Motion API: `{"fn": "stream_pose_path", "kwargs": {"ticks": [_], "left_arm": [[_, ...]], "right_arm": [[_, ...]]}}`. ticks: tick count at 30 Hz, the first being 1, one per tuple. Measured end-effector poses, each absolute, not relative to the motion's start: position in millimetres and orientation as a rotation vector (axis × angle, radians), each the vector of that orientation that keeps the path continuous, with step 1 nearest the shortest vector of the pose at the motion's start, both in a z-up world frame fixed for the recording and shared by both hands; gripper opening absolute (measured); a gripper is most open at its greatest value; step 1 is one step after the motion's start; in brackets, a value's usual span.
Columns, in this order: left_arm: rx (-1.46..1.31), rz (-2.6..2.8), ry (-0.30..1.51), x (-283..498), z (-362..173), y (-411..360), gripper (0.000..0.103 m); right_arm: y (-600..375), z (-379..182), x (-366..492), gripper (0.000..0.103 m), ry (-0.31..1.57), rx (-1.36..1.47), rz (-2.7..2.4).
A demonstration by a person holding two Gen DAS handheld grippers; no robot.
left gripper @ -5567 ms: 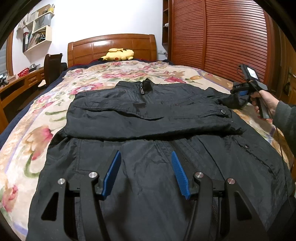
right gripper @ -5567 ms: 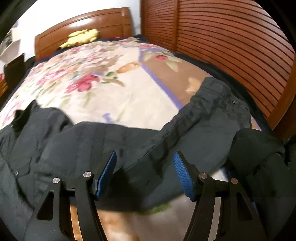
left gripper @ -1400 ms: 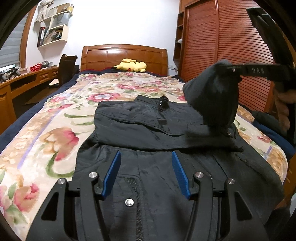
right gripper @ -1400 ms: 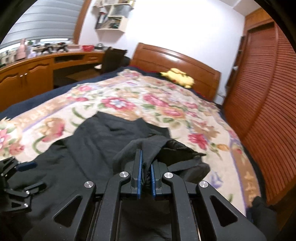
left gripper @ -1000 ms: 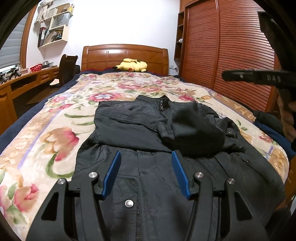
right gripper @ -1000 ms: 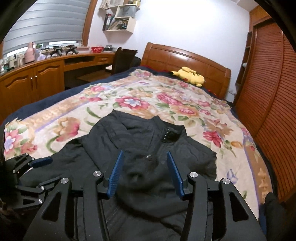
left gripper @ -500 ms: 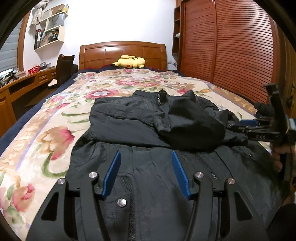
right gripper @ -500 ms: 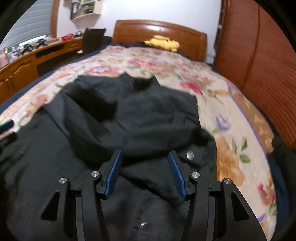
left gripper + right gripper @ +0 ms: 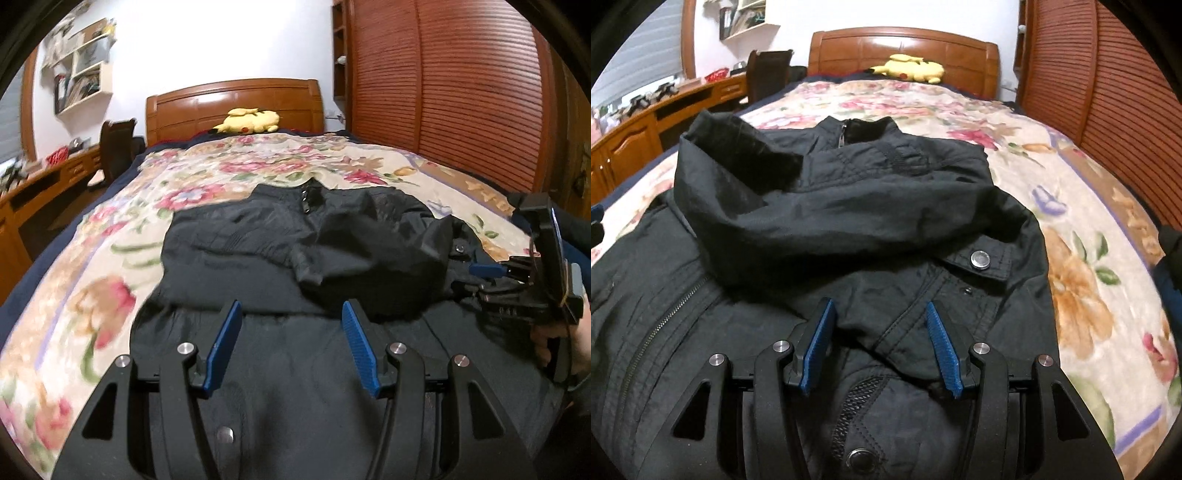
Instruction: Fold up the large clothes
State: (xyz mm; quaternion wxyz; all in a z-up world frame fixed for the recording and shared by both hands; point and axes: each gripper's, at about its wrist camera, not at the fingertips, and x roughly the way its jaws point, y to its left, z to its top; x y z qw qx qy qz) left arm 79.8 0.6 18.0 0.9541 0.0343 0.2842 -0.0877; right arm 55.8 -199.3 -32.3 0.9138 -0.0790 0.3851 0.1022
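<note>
The left gripper (image 9: 291,347) hovered over the black jacket's (image 9: 295,258) lower front, jaws apart and empty. The jacket lay flat on the floral bed (image 9: 110,266), collar toward the headboard, both sleeves folded across its chest. The right gripper (image 9: 879,347) hovered near the jacket's right edge, jaws apart, gripping nothing.

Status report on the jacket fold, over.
Left gripper open, fingers empty, over the jacket's lower half. Right gripper open, empty. Black jacket flat on the floral bedspread, both sleeves folded across the chest. Nothing in the way.
</note>
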Motion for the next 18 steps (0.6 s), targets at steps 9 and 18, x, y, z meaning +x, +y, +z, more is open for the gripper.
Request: {"fn": "stream_pose_path", "kwargs": {"ticks": [9,18], "left_arm": [[0.142,-0.127,0.654,161,20,-11,0.056],[0.124,-0.165,0.818,218,-21,-26,0.048]], "right_arm": [[-197,-21,48,0.053,0.75,-0.198,0.25],[-210,-17,44,0.053,0.744,-0.149,0.287]]}}
